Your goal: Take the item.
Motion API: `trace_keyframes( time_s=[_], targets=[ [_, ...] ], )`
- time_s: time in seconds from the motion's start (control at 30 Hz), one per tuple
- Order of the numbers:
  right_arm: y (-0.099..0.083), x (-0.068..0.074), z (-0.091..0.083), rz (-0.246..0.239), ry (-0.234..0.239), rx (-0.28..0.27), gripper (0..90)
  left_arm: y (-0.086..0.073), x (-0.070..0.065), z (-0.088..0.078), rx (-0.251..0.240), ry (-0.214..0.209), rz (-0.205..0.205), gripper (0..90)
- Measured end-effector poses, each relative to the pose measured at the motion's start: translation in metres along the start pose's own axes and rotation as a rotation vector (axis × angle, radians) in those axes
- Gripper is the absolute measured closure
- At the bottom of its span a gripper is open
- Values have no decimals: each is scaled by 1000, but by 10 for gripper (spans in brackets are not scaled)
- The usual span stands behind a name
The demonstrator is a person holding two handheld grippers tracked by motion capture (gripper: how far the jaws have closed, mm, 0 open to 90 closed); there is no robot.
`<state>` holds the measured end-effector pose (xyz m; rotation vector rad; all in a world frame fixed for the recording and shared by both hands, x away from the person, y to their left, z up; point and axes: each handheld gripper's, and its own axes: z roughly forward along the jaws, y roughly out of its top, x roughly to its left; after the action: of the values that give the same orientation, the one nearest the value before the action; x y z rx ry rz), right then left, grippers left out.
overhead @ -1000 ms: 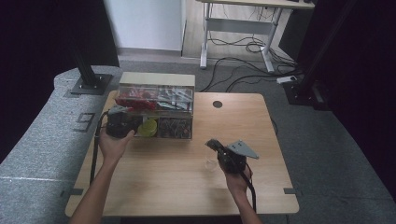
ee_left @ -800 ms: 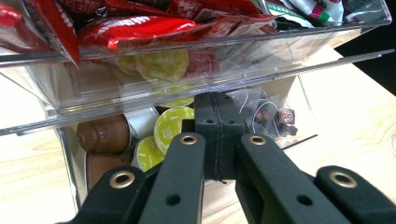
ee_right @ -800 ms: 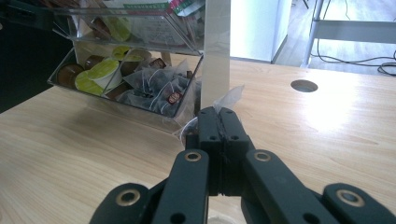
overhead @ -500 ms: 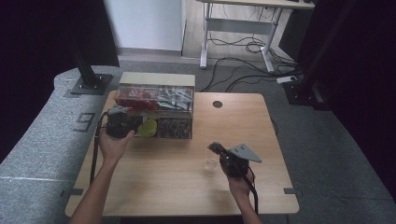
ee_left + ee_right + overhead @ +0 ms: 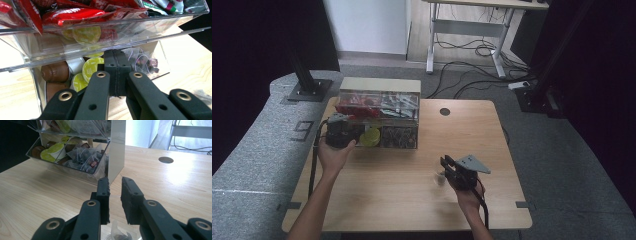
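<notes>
A clear plastic organizer [image 5: 379, 107] stands at the table's back left, with red packets [image 5: 75, 16] in its upper tray. Green capsules [image 5: 92, 66] and brown capsules [image 5: 55, 71] fill its lower left bin, and tea bags [image 5: 87, 157] its lower right bin. My left gripper [image 5: 357, 136] is at the lower left bin. Its jaws are pressed together with nothing visible between them, and the tips [image 5: 115, 62] sit just under the upper tray's lip. My right gripper [image 5: 444, 161] hovers over the table's right half, jaws a little apart [image 5: 115, 182]. A small clear tea bag [image 5: 439, 178] lies on the wood just below them [image 5: 117, 233].
The wooden table [image 5: 387, 200] has a round cable hole [image 5: 445, 111] at the back centre. Behind the table are a black stand base [image 5: 307, 90], desk legs [image 5: 432, 40] and floor cables [image 5: 472, 50]. Grey padding [image 5: 257, 150] borders the left side.
My right gripper has drawn back slightly toward the person and to the right, while the tea bag stayed on the table. The left gripper has held still at the organizer.
</notes>
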<state>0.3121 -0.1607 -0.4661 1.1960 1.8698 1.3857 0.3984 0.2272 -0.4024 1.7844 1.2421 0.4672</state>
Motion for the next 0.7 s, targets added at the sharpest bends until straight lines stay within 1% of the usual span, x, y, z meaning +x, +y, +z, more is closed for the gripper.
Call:
trace_keyframes(
  time_s=[0.23,0.47,0.7],
  targets=[
    [1,-1,-2,-6,6,-8,686,-1,0,0,-1,-1,-1,900],
    [1,-4,-6,-4,21,-11,636,-1,-1,0,-3,3,0,900],
    [-2,-9,-10,5,18,-11,629,-3,-3,1,-1,0,3,900]
  ],
)
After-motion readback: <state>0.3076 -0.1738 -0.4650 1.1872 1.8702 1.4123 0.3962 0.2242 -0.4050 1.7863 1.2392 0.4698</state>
